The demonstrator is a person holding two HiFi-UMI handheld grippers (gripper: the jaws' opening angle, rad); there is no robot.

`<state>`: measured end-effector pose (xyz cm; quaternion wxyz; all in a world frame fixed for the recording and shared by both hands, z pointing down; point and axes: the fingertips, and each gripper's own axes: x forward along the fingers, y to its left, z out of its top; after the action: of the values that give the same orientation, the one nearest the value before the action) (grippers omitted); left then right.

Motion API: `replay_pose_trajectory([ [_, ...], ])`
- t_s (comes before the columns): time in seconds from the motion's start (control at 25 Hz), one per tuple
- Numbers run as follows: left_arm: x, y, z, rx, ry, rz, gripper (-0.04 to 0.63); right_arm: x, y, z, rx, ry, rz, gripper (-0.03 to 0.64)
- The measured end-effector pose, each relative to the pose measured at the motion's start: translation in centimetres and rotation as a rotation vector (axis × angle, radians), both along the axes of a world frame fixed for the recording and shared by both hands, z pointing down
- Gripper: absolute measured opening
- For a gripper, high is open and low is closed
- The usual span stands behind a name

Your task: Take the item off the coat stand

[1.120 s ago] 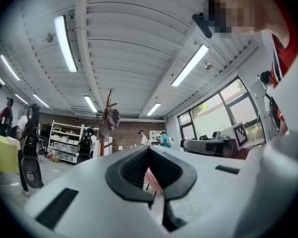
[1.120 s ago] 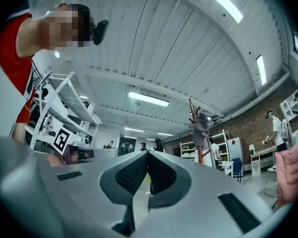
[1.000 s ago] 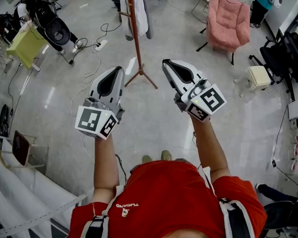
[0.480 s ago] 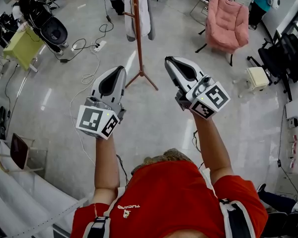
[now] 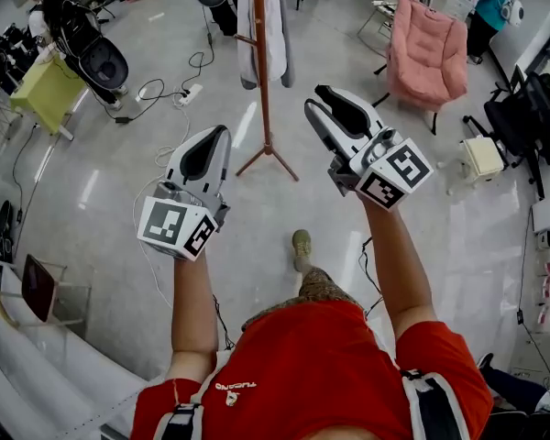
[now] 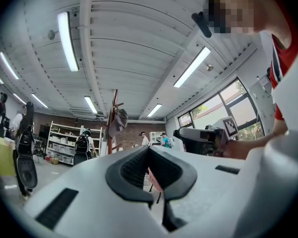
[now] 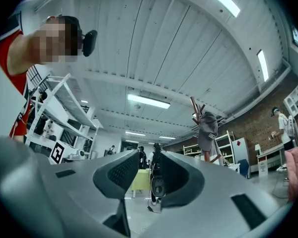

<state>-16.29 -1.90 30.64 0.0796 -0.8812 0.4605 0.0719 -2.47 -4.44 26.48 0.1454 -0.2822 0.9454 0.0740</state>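
Parting at this moment, the right gripper (image 5: 318, 99) is opening its dark ribbed pads, and nothing is sitting between them; only the room is showing through the gap. The left gripper (image 5: 216, 134) is keeping its jaws together at the tips and gripping nothing. Both are pointing forward, well apart from the work.

Next out, the coat stand (image 5: 264, 62), a slim reddish-brown wooden pole on splayed feet, is standing on the glossy grey floor (image 5: 284, 200), ahead of and between the two grippers.

On it, the garment (image 5: 277, 26), soft grey-white cloth, is hanging limp from the stand's upper pegs, its long axis running down alongside the pole. It is lying forward of and above both sets of jaws. The right gripper is reaching slightly further toward it and looks the likelier taker.

Further right, the pink armchair (image 5: 426, 49), padded, is sitting clear of the stand.
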Motion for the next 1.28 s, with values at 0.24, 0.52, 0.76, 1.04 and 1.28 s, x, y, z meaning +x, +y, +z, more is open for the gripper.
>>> replay_pose_trajectory([
  [0.24, 0.3, -6.8, -0.2, 0.014, -0.010, -0.014, 0.009, 0.2, -7.5, -0.2, 0.019, -0.006, -0.020, 0.180],
  [0.52, 1.9, -18.5, -2.7, 0.017, 0.004, -0.040, 0.009, 3.6, -21.4, -2.5, -0.036, -0.062, -0.031, 0.225],
  [0.76, 1.6, -26.1, -4.0, 0.041, -0.020, -0.089, 0.009, 4.4, -32.6, -6.3, -0.026, -0.089, -0.037, 0.247],
  [1.04, 1.6, -31.6, -4.2, 0.038, -0.025, -0.108, 0.009, 4.1, -41.8, -11.5, -0.007, -0.086, -0.030, 0.264],
  [1.28, 0.9, -35.3, -4.5, 0.031, -0.024, -0.092, 0.009, 1.9, -47.8, -14.0, -0.072, -0.093, -0.054, 0.294],
])
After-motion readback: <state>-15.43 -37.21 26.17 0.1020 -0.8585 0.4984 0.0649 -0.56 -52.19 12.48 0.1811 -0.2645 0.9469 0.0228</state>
